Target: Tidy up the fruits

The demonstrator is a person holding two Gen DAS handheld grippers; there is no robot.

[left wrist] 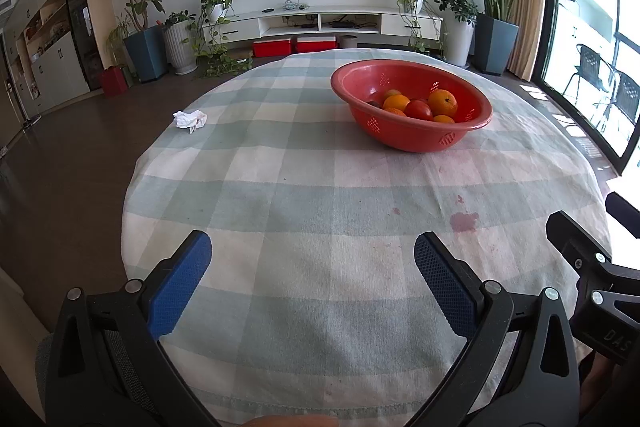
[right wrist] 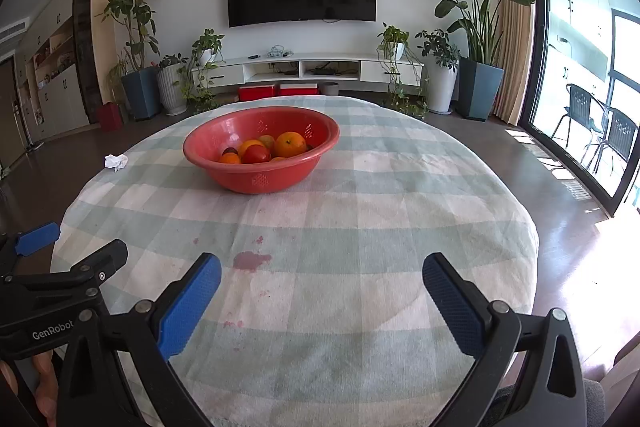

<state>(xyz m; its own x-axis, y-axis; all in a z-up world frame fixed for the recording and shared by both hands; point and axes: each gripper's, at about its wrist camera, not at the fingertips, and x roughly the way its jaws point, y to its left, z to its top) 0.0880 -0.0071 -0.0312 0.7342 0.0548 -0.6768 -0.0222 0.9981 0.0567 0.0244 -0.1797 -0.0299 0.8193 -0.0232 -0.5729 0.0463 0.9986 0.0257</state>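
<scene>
A red perforated bowl (left wrist: 400, 135) stands on the far side of the round table; it also shows in the right wrist view (right wrist: 260, 179). It holds several oranges (left wrist: 442, 101) (right wrist: 290, 143) and a red tomato (left wrist: 418, 110) (right wrist: 256, 154). My left gripper (left wrist: 312, 267) is open and empty, low over the near table edge, well short of the bowl. My right gripper (right wrist: 322, 287) is open and empty, beside the left one, also near the front edge.
The table wears a pale green checked cloth (left wrist: 280, 187) with red stains (right wrist: 250, 261). A crumpled white tissue (left wrist: 190, 119) lies at the far left of the table (right wrist: 116, 161). The right gripper's body shows at the right edge of the left view (left wrist: 580, 255).
</scene>
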